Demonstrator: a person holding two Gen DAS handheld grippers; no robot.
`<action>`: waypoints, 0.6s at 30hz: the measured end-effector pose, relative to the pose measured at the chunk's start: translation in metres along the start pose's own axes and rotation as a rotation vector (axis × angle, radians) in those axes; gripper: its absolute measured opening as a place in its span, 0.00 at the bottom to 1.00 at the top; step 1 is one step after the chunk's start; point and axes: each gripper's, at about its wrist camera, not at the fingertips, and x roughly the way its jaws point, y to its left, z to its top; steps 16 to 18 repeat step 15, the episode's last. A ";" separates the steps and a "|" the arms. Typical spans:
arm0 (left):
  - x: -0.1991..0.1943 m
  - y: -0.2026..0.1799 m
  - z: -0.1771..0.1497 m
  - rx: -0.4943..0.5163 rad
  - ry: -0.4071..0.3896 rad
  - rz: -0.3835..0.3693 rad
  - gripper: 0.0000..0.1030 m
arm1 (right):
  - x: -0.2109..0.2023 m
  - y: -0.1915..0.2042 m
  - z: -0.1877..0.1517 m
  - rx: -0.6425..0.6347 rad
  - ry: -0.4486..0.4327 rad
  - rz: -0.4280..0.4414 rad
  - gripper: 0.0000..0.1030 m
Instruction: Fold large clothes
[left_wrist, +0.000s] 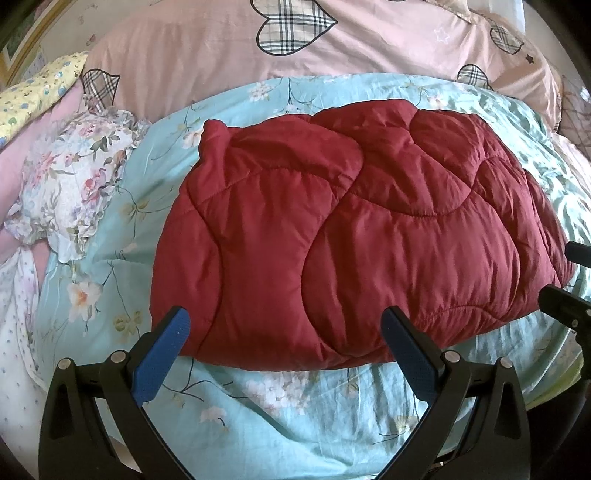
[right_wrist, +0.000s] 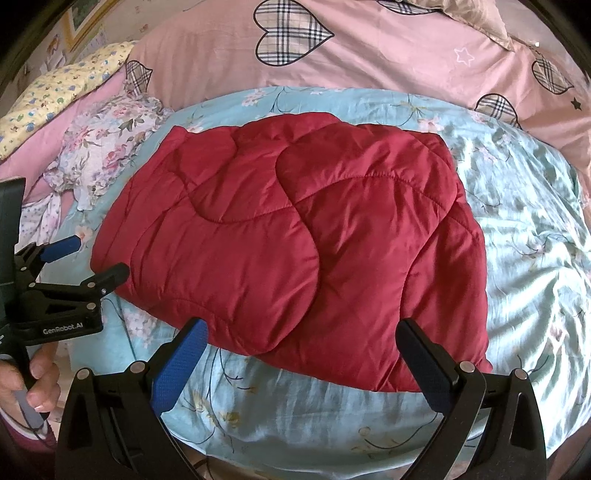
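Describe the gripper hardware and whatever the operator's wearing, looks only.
Both grippers, left and right, are matte black plastic with angular frames and silver pivot pins. The jaws carry textured blue pads. The right wrist view shows white "GenRobot.AI" lettering on the left unit's base. A hand grips its handle; a dark red garment shows below it.

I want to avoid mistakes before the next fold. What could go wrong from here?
1. The red padded garment looks thick and slippery; a grasp by the open left hand-held gripper or right hand-held gripper may slip.
2. Either might also pinch the blue floral sheet beneath its near edge.
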 end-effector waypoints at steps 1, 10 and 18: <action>0.000 0.000 0.000 -0.001 0.002 0.000 1.00 | 0.000 -0.001 0.000 0.003 -0.001 0.004 0.99; 0.004 0.004 0.000 -0.014 0.011 -0.016 1.00 | -0.002 -0.002 0.001 0.016 -0.012 0.011 0.99; 0.005 0.006 0.001 -0.022 0.014 -0.039 1.00 | -0.004 -0.002 0.004 0.027 -0.022 0.022 0.99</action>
